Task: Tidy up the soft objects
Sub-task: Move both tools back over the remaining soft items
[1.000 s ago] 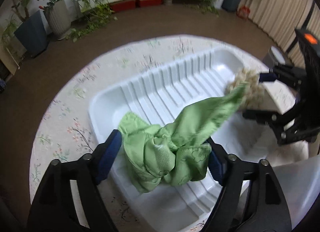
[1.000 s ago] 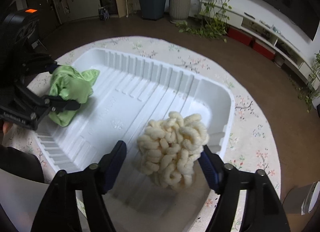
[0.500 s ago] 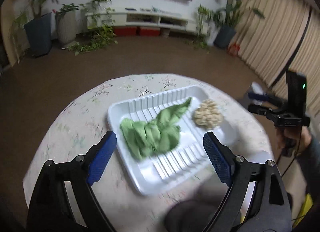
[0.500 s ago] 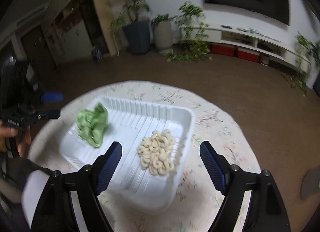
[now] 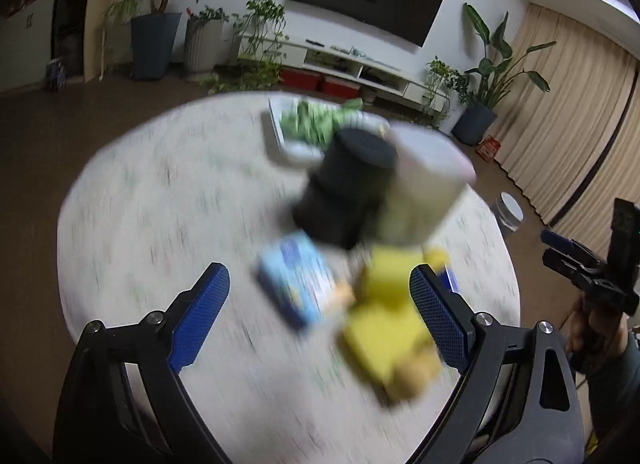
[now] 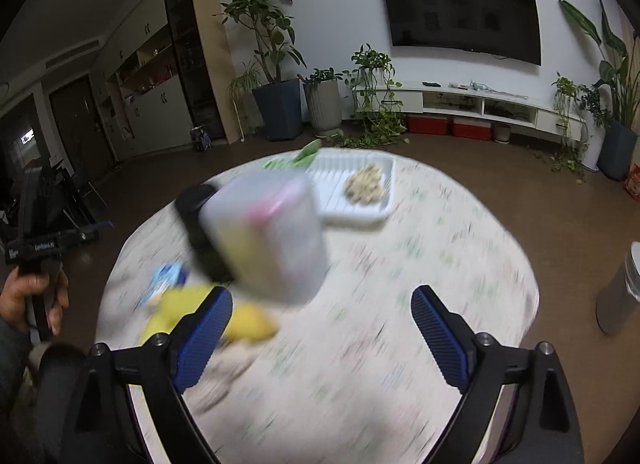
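My left claw [image 5: 319, 306] is spread wide and carries nothing; a second ago it was clenched on the green cloth [image 5: 314, 121]. My right claw [image 6: 322, 326] is likewise released, having let go of the cream chenille bundle [image 6: 366, 184]. Both soft things now lie in the white tray [image 6: 352, 215], the cloth at its left end, the bundle at its right. Both claws have pulled well back from the tray. Nearer me than the tray, on the surface [image 5: 160, 215], blurred: a dark cylinder [image 5: 346, 187], a pale tub [image 6: 266, 240], a blue packet [image 5: 294, 280] and a yellow plush [image 5: 386, 328], which I judge is next.

Ribbed white plastic tray [image 6: 352, 199] holds green cloth [image 5: 316, 123] and a nubbly cream tuft [image 6: 365, 185].
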{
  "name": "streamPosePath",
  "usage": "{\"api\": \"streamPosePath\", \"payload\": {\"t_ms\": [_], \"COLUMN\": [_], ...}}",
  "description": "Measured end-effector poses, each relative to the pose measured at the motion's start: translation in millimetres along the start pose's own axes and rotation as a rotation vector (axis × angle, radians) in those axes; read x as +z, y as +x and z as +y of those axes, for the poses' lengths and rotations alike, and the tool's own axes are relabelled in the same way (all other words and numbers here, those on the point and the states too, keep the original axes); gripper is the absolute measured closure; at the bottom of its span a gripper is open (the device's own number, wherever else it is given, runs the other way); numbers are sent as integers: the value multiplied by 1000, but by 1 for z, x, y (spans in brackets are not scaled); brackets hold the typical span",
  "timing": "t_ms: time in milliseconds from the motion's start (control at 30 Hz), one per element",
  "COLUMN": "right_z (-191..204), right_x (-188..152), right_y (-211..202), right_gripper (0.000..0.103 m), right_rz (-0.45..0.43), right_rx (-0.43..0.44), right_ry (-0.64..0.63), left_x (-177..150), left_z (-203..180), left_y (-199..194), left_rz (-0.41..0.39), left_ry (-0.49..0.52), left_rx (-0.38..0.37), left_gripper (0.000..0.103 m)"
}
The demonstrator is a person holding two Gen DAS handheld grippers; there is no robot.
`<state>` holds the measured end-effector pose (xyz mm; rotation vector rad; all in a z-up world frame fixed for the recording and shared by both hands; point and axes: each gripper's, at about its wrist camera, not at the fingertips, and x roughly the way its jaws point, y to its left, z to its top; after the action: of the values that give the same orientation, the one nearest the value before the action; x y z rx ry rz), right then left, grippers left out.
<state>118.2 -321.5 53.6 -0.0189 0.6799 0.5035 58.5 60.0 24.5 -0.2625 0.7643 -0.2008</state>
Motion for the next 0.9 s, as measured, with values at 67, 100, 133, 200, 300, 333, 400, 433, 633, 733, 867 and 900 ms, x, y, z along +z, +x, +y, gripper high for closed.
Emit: {"api": "streamPosePath", "payload": {"t_ms": [67,100,133,200,300,333,400,433,633,733,867,900], "right_z": [23,34,42,61,80,83,90,91,81,81,86,87], "right_x": [-21,-33,-42,-63,-81,-83,-90,-92,-99,-97,-93,-92], "right_y": [-11,-15,-17,-16,-5,-2,1,2,15,27,40,43], "right_gripper": [9,8,8,8,10,11,15,16,19,21,21,21], "right_rz": [-8,-14,-8,5,51,62,80,86,129,157,185,189], "right_rx": [-9,-10,-3,0,-12,-13,-13,-21,-44,-35,-21,-18], "right_ry": [-8,-3,3,5,-5,-3,7,7,54,53,43,41], "left_x": [-26,-39,-51,-67,-80,-81,-83,-82,-87,-88,-87,-87], "left_z": [-10,-19,-28,-44,-59,-62,-64,-64,-68,-70,-72,-72], "left_y": [-2,-2,-1,3,12,13,14,14,28,36,40,41], "left_rz": [15,25,29,41,59,58,50,44,45,54,32,28], "left_ry": [-13,-3,11,51,78,78,83,83,86,111,146,156], "left_rx": [-22,-30,-32,-38,-39,-49,-46,-45,-23,5,4,4], "left_gripper": [11,11,11,11,11,11,11,11,11,11,11,11]}}
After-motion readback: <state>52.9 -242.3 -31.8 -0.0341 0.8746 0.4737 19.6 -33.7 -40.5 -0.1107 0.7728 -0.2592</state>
